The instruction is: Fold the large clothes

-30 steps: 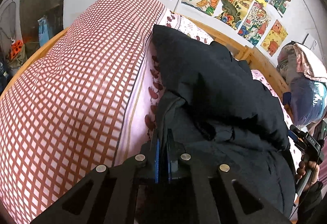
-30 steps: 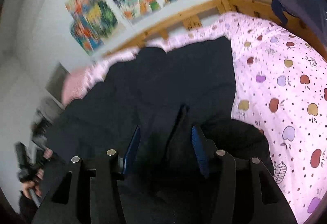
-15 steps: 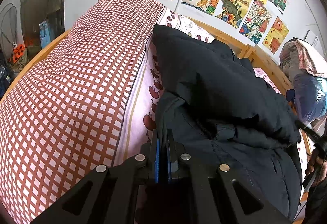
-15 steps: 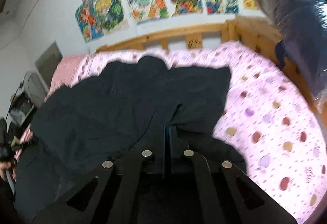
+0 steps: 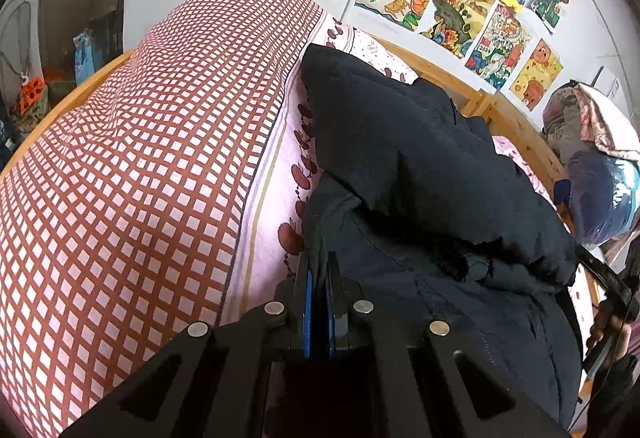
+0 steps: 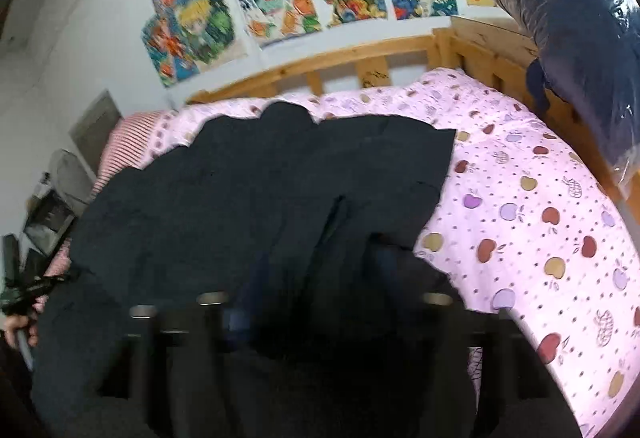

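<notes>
L gripper (image 5: 318,270) jaws clamp black coat (image 5: 432,166) edge; R gripper (image 6: 316,278) jaws blurred, can't tell.

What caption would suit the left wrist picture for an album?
Left gripper, jaws shut on the edge of a black coat spread over a pink bedsheet.

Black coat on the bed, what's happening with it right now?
A person with handheld tongs is folding a black padded coat spread on the pink apple-print sheet. The left tongs are shut on the coat's edge beside the red checked quilt. The right tongs are too blurred to judge.
</notes>
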The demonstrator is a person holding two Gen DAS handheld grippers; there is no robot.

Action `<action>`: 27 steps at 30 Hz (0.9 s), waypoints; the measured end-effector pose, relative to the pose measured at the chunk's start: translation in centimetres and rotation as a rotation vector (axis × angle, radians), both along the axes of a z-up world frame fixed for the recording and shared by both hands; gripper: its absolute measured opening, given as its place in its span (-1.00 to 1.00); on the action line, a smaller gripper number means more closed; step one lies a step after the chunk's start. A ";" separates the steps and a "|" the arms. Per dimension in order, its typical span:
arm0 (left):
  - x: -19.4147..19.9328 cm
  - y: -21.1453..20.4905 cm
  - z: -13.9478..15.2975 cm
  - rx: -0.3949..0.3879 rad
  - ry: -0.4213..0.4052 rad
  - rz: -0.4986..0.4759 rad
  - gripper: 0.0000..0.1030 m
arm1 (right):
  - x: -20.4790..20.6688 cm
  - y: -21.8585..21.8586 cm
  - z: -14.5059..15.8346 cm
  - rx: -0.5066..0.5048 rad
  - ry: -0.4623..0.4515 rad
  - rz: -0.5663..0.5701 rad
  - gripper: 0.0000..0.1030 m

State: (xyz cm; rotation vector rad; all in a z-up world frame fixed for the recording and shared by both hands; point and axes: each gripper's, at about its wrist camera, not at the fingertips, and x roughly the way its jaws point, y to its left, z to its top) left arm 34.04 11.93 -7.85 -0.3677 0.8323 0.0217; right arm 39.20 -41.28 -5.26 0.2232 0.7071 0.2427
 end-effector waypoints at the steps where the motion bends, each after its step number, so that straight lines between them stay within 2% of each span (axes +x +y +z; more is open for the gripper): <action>1: 0.0 0.1 0.0 -0.003 -0.003 -0.001 -0.88 | -0.5 0.0 0.6 -0.011 -0.020 -0.007 0.12; 4: 0.0 0.2 -0.2 -0.001 -0.002 -0.002 -0.89 | -1.1 0.3 2.3 -0.032 -0.078 0.007 0.12; 6: -0.1 0.2 -0.2 0.002 -0.004 -0.003 -0.89 | -0.3 1.0 2.6 -0.025 -0.054 0.043 0.12; 9: -0.1 0.3 0.0 0.001 -0.005 -0.005 -0.89 | 2.4 2.5 1.0 -0.023 0.060 0.070 0.12; 11: -0.1 0.3 0.3 0.005 -0.008 -0.011 -0.88 | 4.3 2.8 -0.7 -0.032 0.123 0.031 0.11; 12: 0.0 0.2 0.5 0.010 -0.008 -0.014 -0.88 | 5.1 2.9 -1.4 -0.024 0.149 0.019 -0.05; 13: 0.1 0.1 0.6 0.024 -0.007 -0.020 -0.88 | 5.7 3.2 -2.0 -0.014 0.175 0.019 -0.39; 14: 0.1 0.0 0.7 0.037 -0.005 -0.023 -0.88 | 6.0 3.7 -2.3 -0.038 0.189 0.019 -0.58; 15: 0.2 -0.2 0.7 0.053 -0.003 -0.026 -0.88 | 6.0 4.0 -2.4 -0.058 0.184 0.028 -0.90; 18: 0.2 -0.3 0.8 0.049 -0.001 -0.025 -0.89 | 4.7 4.5 -0.5 -0.075 0.097 0.060 -0.94; 19: 0.2 -0.3 0.9 0.046 -0.003 -0.026 -0.88 | 3.9 4.3 0.7 -0.084 0.043 0.046 -0.95; 20: 0.1 -0.3 1.0 0.046 -0.006 -0.027 -0.88 | 3.1 3.7 2.0 -0.093 -0.008 0.015 -0.95; 23: -0.1 -0.2 1.9 0.046 -0.031 -0.037 -0.88 | 2.4 0.7 4.2 -0.119 -0.082 -0.109 -0.95; 24: -0.1 -0.3 2.1 0.052 -0.033 -0.045 -0.88 | 2.5 0.0 4.2 -0.118 -0.081 -0.122 -0.95; 27: 0.2 -0.6 2.5 0.080 -0.028 -0.061 -0.87 | 3.5 -0.4 2.5 -0.122 0.003 -0.085 -0.94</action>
